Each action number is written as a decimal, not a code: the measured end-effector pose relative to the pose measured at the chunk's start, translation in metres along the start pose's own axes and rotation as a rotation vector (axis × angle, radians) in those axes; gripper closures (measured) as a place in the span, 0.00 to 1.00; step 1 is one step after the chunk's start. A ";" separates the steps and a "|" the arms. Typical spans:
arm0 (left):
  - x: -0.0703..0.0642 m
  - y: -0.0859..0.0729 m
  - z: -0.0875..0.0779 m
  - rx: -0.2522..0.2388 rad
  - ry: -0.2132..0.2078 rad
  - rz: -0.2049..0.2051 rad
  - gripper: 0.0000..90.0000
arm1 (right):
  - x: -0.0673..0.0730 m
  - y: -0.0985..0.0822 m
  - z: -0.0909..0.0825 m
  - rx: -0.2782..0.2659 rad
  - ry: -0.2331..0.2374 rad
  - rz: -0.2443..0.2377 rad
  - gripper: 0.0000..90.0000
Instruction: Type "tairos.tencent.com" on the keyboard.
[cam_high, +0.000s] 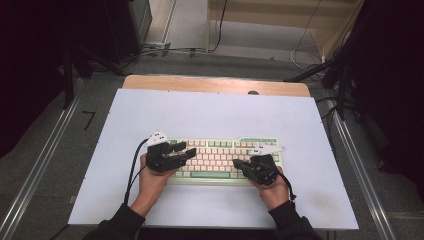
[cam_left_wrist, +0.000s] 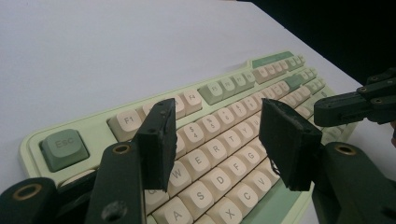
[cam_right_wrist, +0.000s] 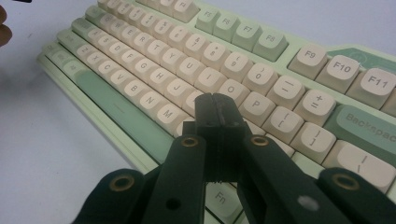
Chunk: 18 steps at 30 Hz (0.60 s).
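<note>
The keyboard (cam_high: 222, 161) lies flat on the white worktop (cam_high: 210, 115), near-centre, long side running left-right, just in front of the person's hands. It's a mint-green plastic case w/ cream keycaps and a few green accent keys (Esc (cam_left_wrist: 64, 148), spacebar (cam_right_wrist: 119, 109), Backspace (cam_right_wrist: 369, 128)); caps are rounded, matte, w/ printed legends.

Left gripper (cam_left_wrist: 224, 140) hovers over the left end, approx. above the Q-W-E-R rows, jaws parted about halfway w/ nothing between them; its foam-like black pads (cam_left_wrist: 161, 140) look rough-edged. Right gripper (cam_right_wrist: 217, 126) sits over the right-centre letter keys, near K/L, jaws pressed fully together, holding nothing, so it forms one blunt tip. Can't tell if that tip touches a key or hangs just above.

Handling, as a judgement: the board is likely rigid, moderately heavy for its size, and stays put on the worktop under a light press. Keycaps are smooth hard plastic, a bit slippery, and could pop off if pried sideways. For pressing, a straight-down poke on one cap's centre w/ the closed tip suits best. For lifting or shifting, grip the case edge at a short end, not the caps.
</note>
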<state>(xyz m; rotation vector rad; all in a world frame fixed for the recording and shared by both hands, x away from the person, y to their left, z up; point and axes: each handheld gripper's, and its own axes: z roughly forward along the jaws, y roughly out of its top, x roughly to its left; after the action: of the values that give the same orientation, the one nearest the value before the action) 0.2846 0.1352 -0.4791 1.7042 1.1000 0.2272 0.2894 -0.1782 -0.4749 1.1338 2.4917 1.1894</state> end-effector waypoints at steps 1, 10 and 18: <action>0.000 0.000 0.000 0.000 -0.002 -0.002 0.52 | 0.000 0.000 0.000 0.000 0.000 0.000 0.97; -0.001 -0.001 0.001 0.006 -0.003 0.002 0.52 | 0.001 -0.001 0.002 0.012 -0.001 -0.003 0.97; -0.001 -0.001 0.001 0.006 -0.004 0.002 0.52 | 0.001 -0.001 0.003 0.013 0.001 -0.006 0.97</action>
<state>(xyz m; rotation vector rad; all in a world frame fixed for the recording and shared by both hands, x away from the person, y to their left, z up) 0.2841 0.1341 -0.4801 1.7109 1.0973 0.2221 0.2890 -0.1762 -0.4774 1.1289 2.5054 1.1735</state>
